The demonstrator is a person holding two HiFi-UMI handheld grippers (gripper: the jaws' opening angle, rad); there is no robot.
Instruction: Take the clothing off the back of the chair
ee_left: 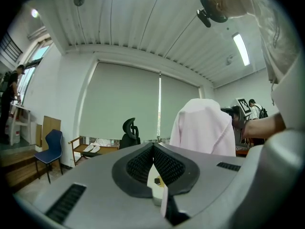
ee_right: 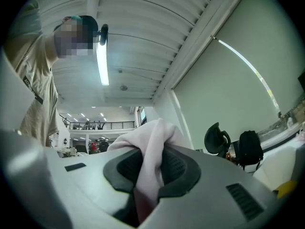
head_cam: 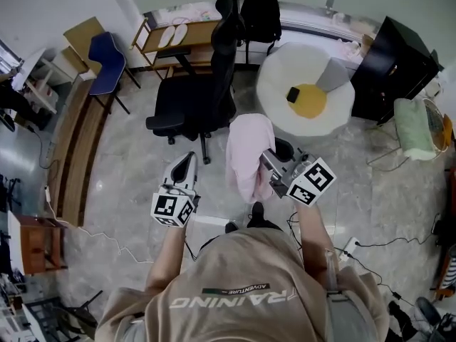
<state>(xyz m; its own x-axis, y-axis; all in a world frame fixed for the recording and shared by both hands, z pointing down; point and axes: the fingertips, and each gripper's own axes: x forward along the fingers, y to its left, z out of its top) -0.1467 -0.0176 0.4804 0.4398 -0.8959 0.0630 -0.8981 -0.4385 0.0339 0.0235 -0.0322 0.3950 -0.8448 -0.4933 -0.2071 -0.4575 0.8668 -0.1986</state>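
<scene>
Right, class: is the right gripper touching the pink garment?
Touching. The right gripper has the pink garment pinched between its jaws, pads pressing the cloth on both sides, plain in the right gripper view.

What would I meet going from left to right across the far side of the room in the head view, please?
Blue chair → black office chair → white round surface with a yellow patch → black cabinet.

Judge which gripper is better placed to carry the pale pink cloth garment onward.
Right: the right gripper is clamped on the pale pink cloth garment; the left gripper is shut and empty.
</scene>
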